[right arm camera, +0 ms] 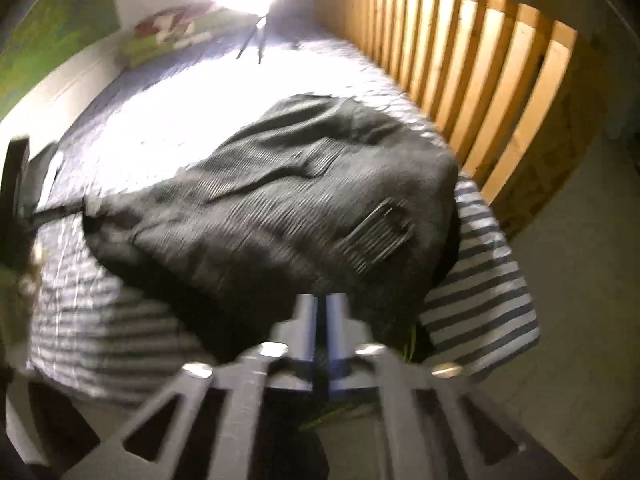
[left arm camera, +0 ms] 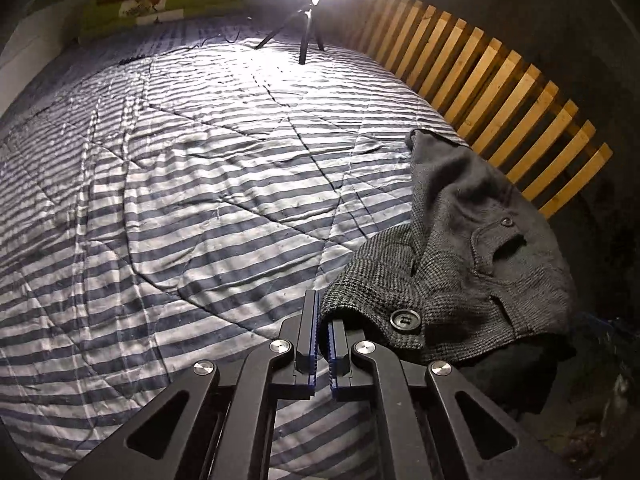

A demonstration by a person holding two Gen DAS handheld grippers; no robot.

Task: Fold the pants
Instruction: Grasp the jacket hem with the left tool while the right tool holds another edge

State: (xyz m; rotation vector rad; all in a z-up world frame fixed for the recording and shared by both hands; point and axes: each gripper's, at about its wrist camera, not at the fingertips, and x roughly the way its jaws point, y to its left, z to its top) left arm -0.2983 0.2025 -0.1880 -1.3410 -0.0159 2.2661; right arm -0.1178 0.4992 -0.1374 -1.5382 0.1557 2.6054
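Dark grey checked pants (left arm camera: pixel 460 240) lie bunched at the right edge of the bed, with a black waistband button (left arm camera: pixel 405 318) facing up. My left gripper (left arm camera: pixel 322 312) is shut on the waistband's left corner. The cloth drapes over its right finger and hides that tip. The right wrist view is blurred. There the pants (right arm camera: pixel 280 208) spread across the bed, with a back pocket toward the right. My right gripper (right arm camera: pixel 323 304) sits at their near edge, its fingers close together on the dark cloth.
A blue-and-white striped quilt (left arm camera: pixel 200 200) covers the bed. A bright lamp on a small tripod (left arm camera: pixel 308 32) stands at the far end beside a green patterned pillow (left arm camera: pixel 160 0). A wooden slatted rail (left arm camera: pixel 500 80) runs along the right side, and the quilt's corner (right arm camera: pixel 480 280) hangs over the floor.
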